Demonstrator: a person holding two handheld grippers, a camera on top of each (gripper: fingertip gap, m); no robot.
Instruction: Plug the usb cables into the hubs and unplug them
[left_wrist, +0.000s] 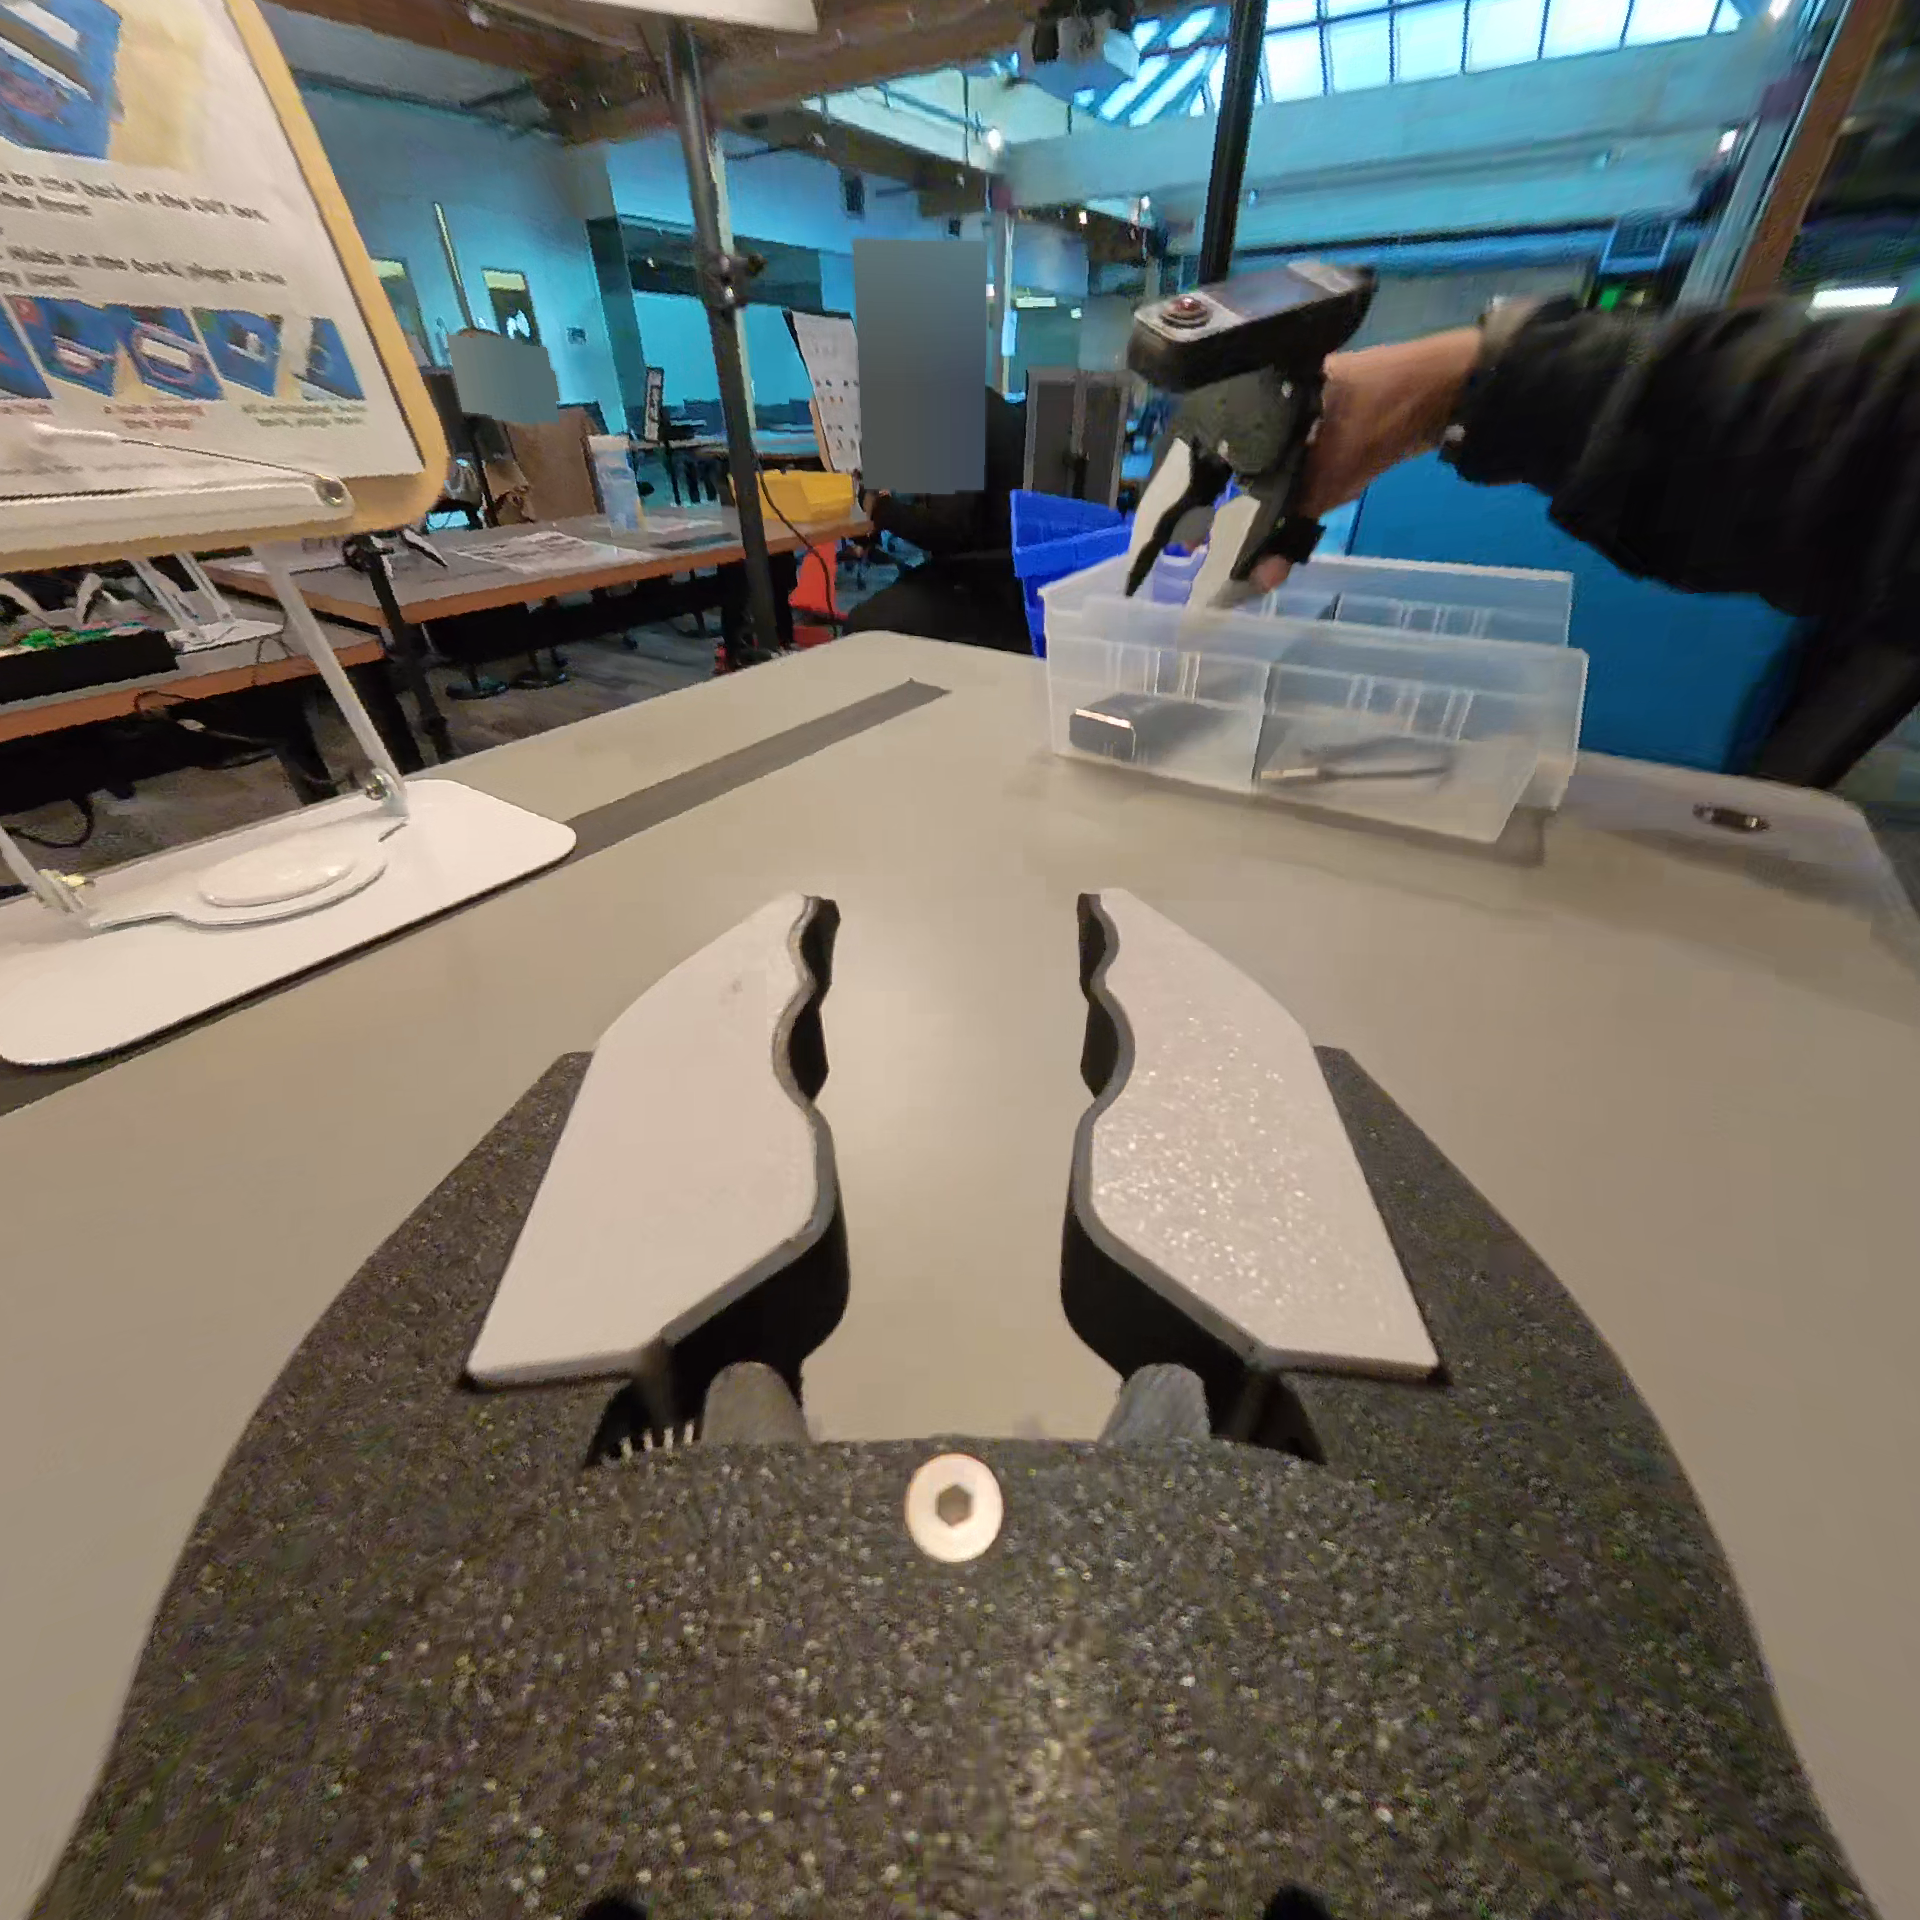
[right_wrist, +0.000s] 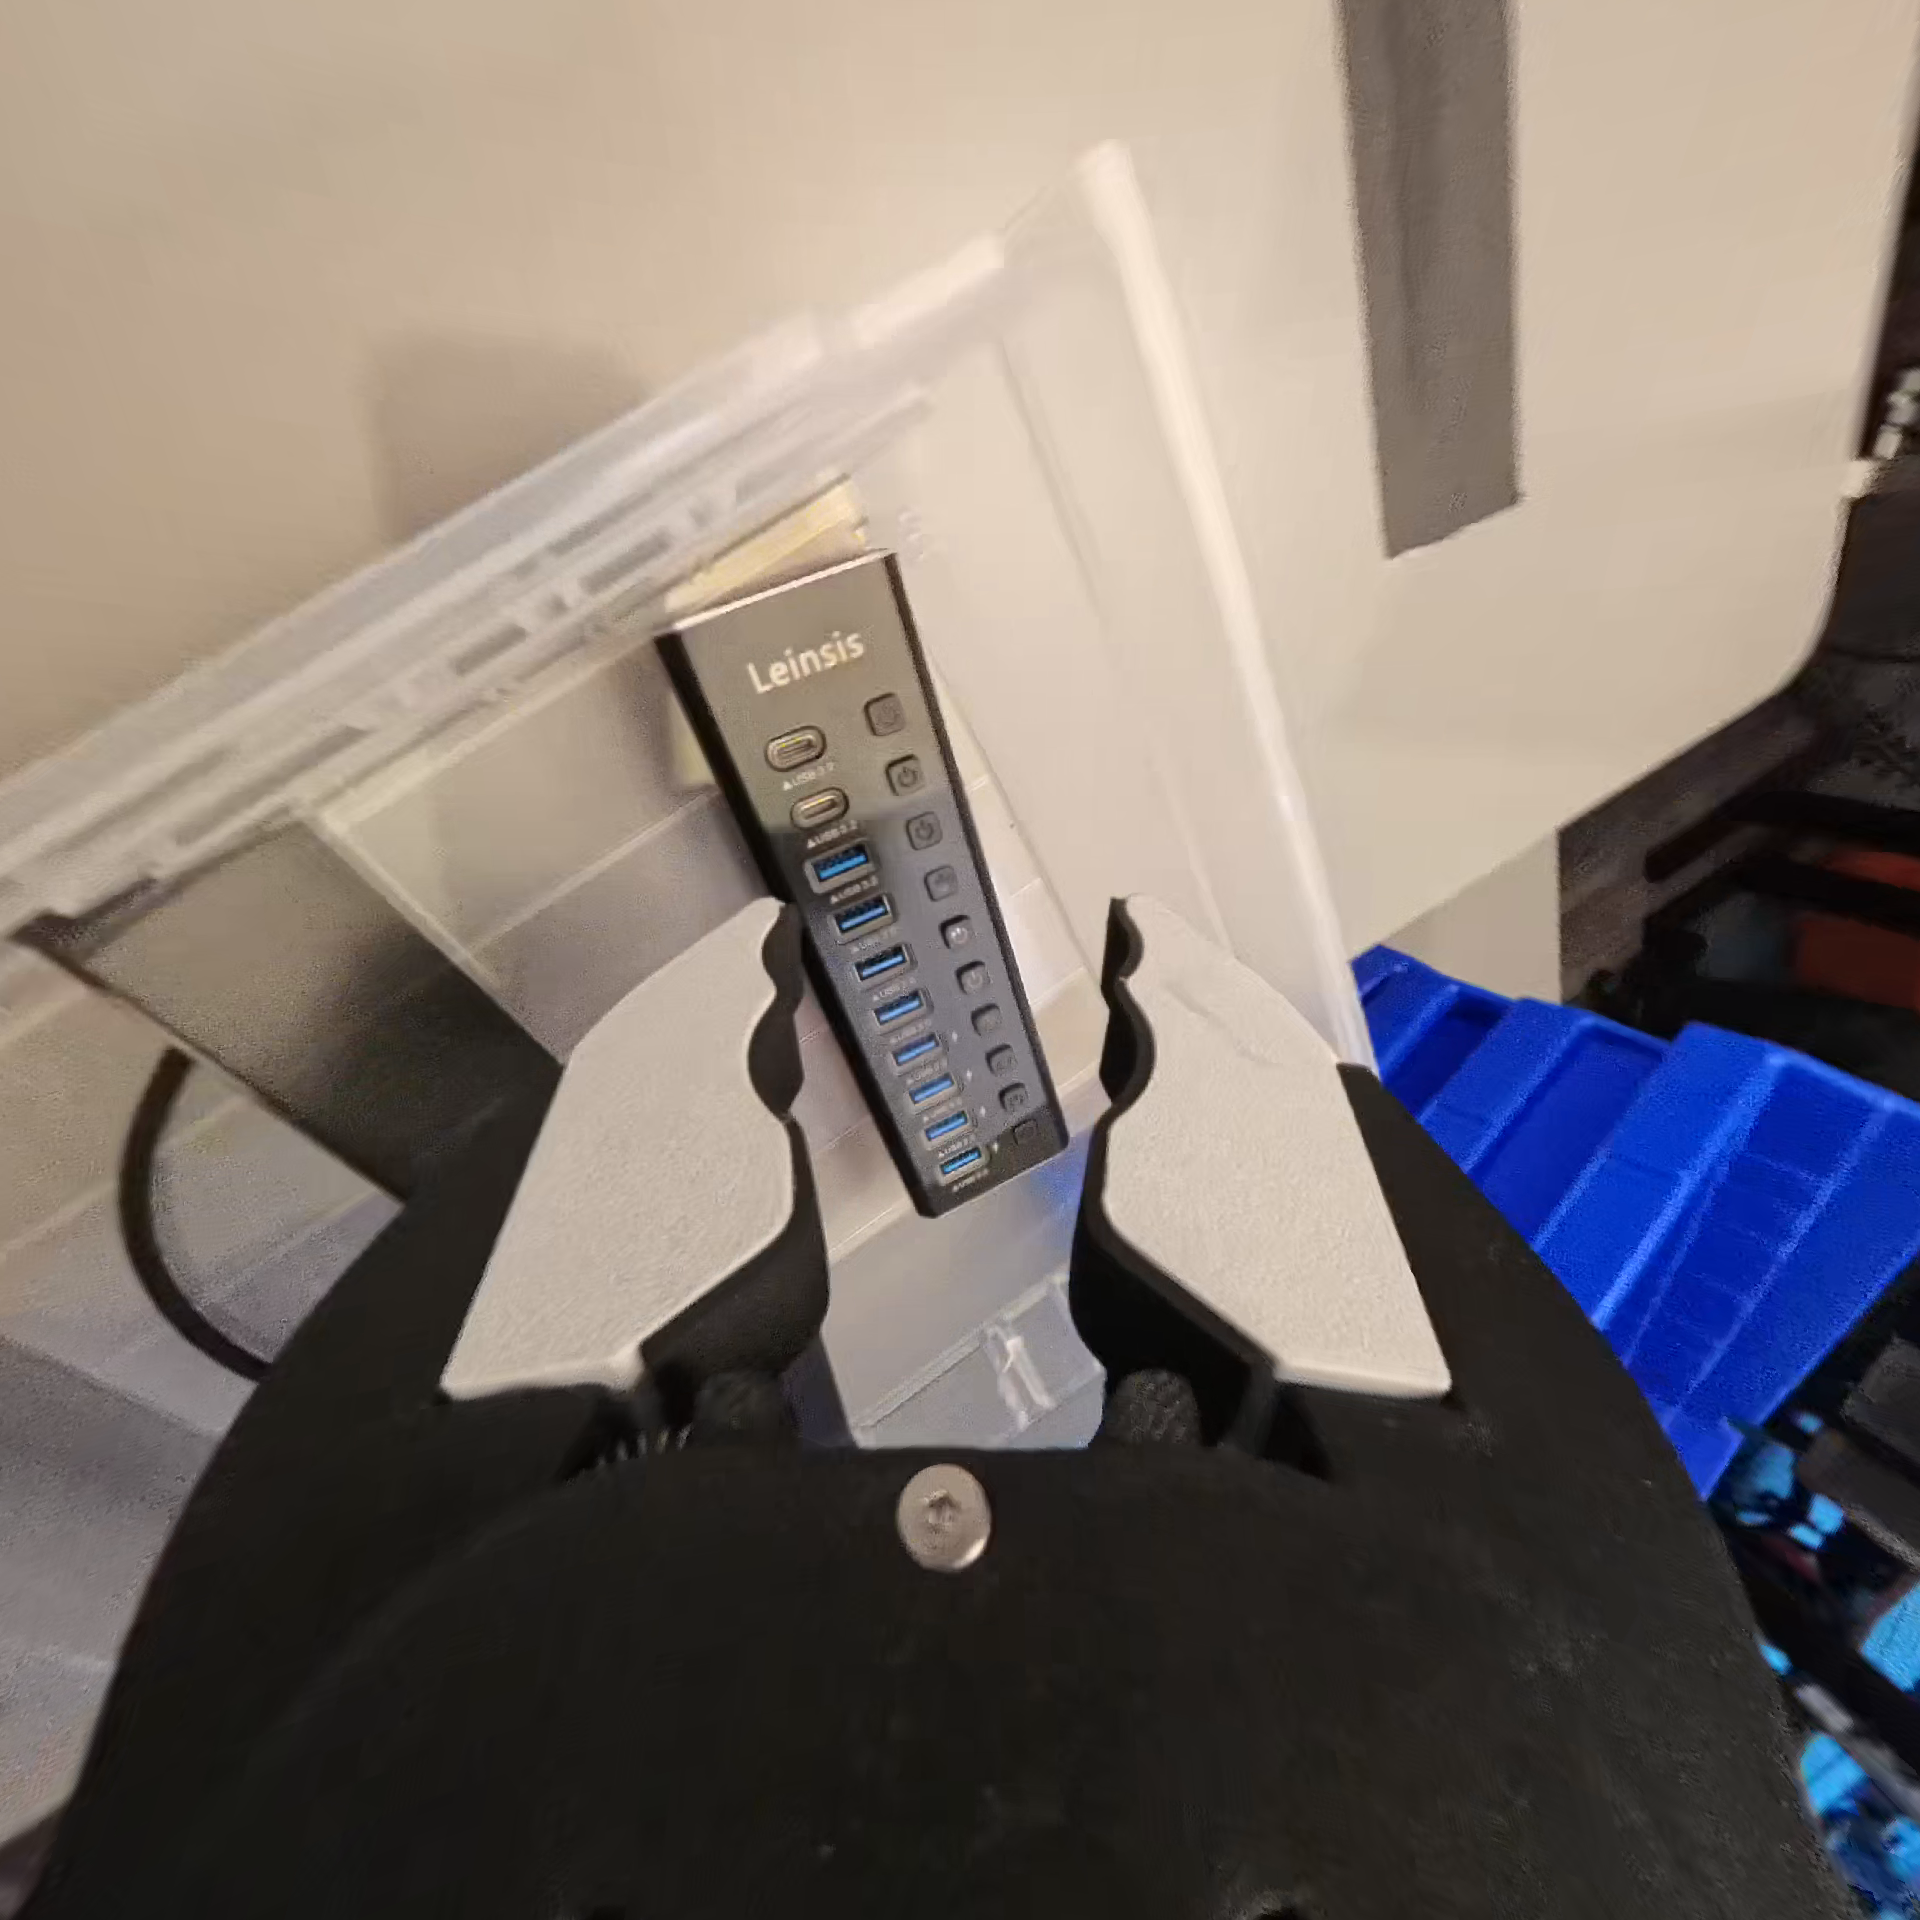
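Left gripper (left_wrist: 956, 1023), nearest the lens, jaws apart and empty above the table (left_wrist: 1351, 1039). Beyond it, at the table's far right, a clear bin (left_wrist: 1299, 696) with dividers: one front compartment holds a dark hub (left_wrist: 1143, 727), the next a cable (left_wrist: 1351, 771). Right gripper (right_wrist: 951, 1023), jaws apart, reaches into the bin and straddles a black hub (right_wrist: 873, 894) without clamping it. Blue bins (right_wrist: 1662, 1164) lie behind the clear bin.

Bright, cool daylight from skylights (left_wrist: 1455, 52) in left wrist view; strong fisheye bend at edges, bkgd soft. Right wrist view warmer, slight motion blur; clear bin (right_wrist: 1091, 623) casts soft shadow, hub (right_wrist: 914, 790) shows glare.
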